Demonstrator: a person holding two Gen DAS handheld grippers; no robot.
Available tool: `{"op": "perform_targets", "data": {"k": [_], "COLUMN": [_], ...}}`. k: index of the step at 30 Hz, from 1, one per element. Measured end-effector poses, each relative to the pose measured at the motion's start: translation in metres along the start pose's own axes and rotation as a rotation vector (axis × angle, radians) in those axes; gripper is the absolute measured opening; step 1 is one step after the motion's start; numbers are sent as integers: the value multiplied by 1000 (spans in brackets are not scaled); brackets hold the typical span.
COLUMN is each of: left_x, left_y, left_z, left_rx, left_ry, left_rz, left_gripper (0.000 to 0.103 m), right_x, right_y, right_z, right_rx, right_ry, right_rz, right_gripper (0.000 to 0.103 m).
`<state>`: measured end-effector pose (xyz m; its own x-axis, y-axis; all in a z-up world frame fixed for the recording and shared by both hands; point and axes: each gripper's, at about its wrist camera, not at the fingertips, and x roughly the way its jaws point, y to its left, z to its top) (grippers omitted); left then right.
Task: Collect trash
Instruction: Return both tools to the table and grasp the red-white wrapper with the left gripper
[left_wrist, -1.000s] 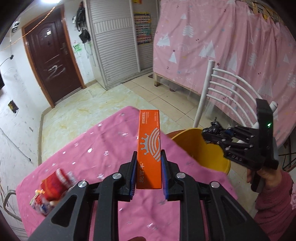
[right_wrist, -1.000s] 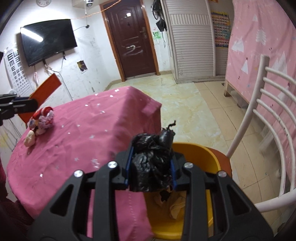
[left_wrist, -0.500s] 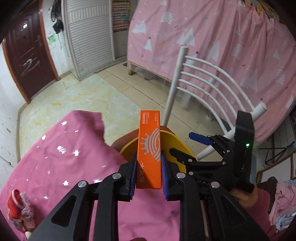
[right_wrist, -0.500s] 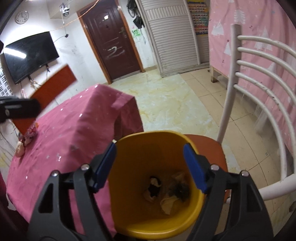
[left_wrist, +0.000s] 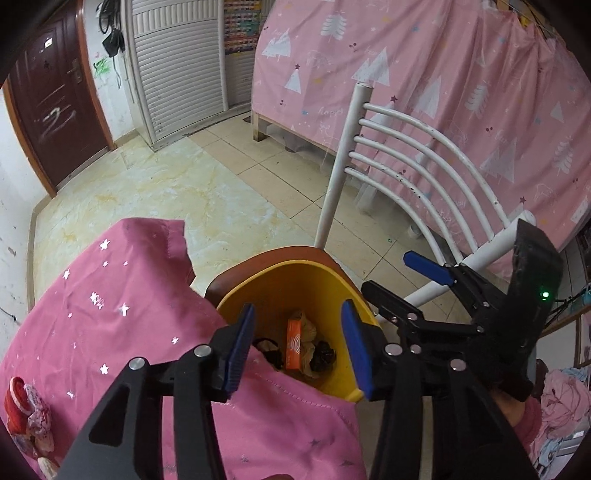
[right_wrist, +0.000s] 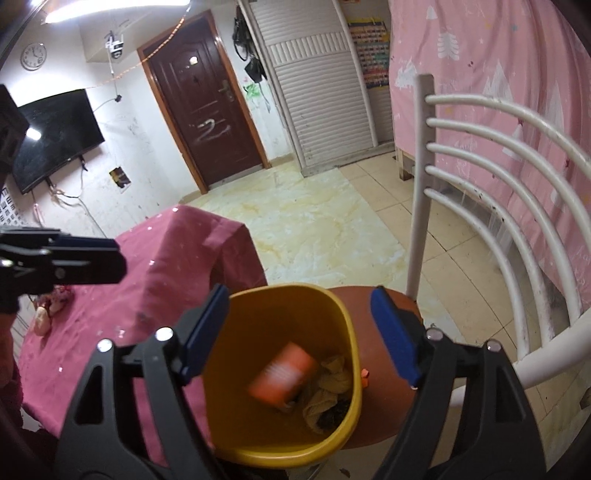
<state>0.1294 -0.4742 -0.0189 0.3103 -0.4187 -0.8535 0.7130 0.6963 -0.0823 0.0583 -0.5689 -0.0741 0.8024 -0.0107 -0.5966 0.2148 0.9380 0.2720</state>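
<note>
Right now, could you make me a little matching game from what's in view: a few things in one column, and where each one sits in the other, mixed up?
Things:
1. orange box
2. yellow bin
3. red and white wrapper
4. left hand-held gripper

Places:
A. on the chair seat
B. lying on the pink tablecloth
C. open above the bin, nothing between its jaws
D. inside the bin, among crumpled trash

Pairs: 1-D, 2-A, 3-B, 4-C
</note>
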Motion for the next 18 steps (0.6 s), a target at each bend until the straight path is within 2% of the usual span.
{"op": "perform_targets", "data": {"k": [10, 18], "left_x": [-48, -95], "left_y": [44, 100], "left_z": [-20, -47], "left_rx": [-56, -121], "left_ry": [-71, -130], "left_rz": [38, 99], "left_gripper": [40, 40], "right_x": [-5, 3], "right_y": [69, 138], "right_z": [11, 11], "right_rx": [-125, -221], "right_ry": [-14, 12], "right_rz": [36, 102], "right_gripper": [78, 82]}}
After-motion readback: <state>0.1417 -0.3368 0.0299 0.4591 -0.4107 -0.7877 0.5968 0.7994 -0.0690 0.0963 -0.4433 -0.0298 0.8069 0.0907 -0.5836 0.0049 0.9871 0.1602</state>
